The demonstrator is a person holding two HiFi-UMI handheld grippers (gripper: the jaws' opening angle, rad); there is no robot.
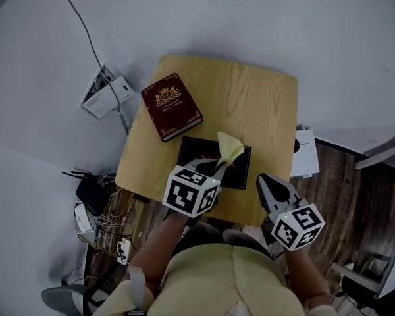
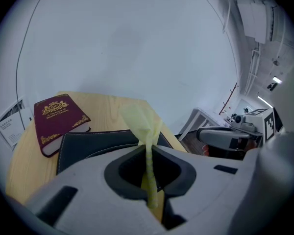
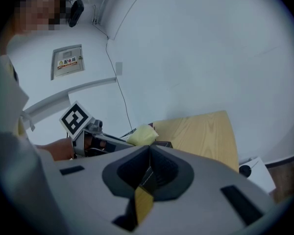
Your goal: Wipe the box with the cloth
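A flat black box (image 1: 192, 150) with pale stitching lies on the near half of the small wooden table (image 1: 257, 97). A yellow cloth (image 1: 228, 148) stands up over the black box, and my left gripper (image 1: 218, 166) is shut on the cloth's lower end. In the left gripper view the cloth (image 2: 143, 124) rises from between the closed jaws above the black box (image 2: 88, 143). A maroon book-shaped box (image 1: 171, 106) with gold print sits at the far left. My right gripper (image 1: 266, 184) is shut and empty at the table's near right edge, to the right of the black box.
On the floor to the left lie a white device with papers (image 1: 105, 94) and a cable running up. A black router and tangled wires (image 1: 92, 195) sit below the table's left edge. A white sheet (image 1: 306, 153) lies at the right on dark wood flooring.
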